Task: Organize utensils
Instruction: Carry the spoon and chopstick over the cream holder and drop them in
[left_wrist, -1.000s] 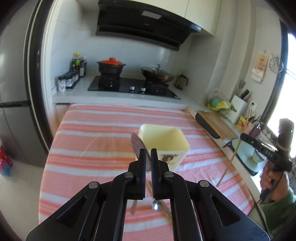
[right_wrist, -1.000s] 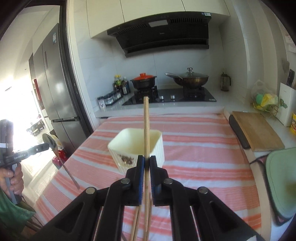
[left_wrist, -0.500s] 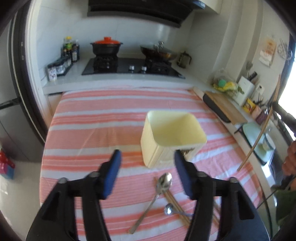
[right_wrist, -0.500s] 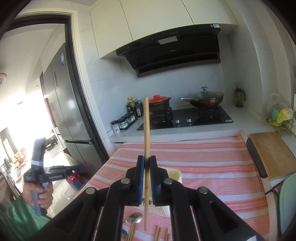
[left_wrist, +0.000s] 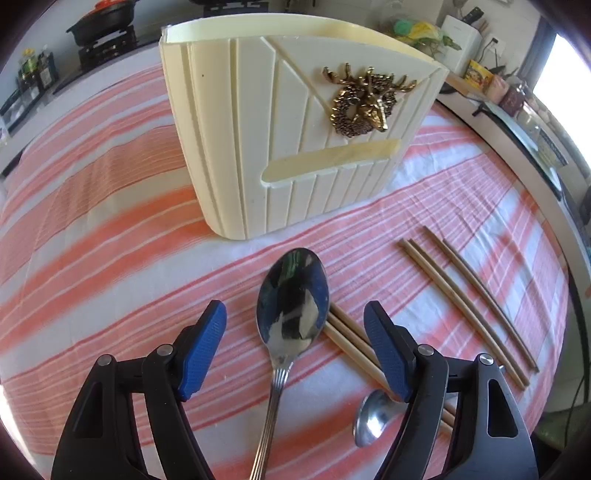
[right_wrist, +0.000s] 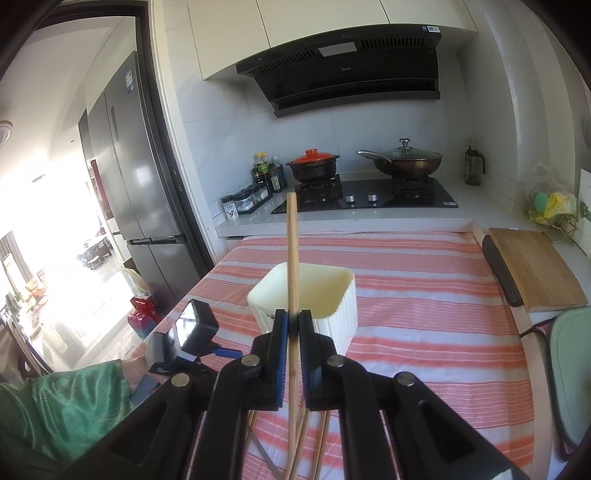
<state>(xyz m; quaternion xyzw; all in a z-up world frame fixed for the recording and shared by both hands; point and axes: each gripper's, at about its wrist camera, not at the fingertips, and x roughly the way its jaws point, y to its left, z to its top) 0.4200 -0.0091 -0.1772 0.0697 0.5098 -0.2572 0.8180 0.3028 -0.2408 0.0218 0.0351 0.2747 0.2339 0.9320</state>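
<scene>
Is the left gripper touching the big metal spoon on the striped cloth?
Apart. The left wrist view shows the left gripper open, blue pads either side of the large shiny metal spoon, cloth showing between.

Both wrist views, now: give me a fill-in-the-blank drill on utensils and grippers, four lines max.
1. The right gripper is shut on a single ____.
2. Between the open left gripper's pads lies the bowl of a large ____, untouched.
3. The cream holder bears a gold ____-head emblem.
4. The tablecloth is striped white and ____.

Missing words: chopstick; spoon; deer; orange-pink

white tiled wall (right_wrist: 369, 129) | black range hood (right_wrist: 343, 79) | steel fridge (right_wrist: 136, 177) | daylight at left
</scene>
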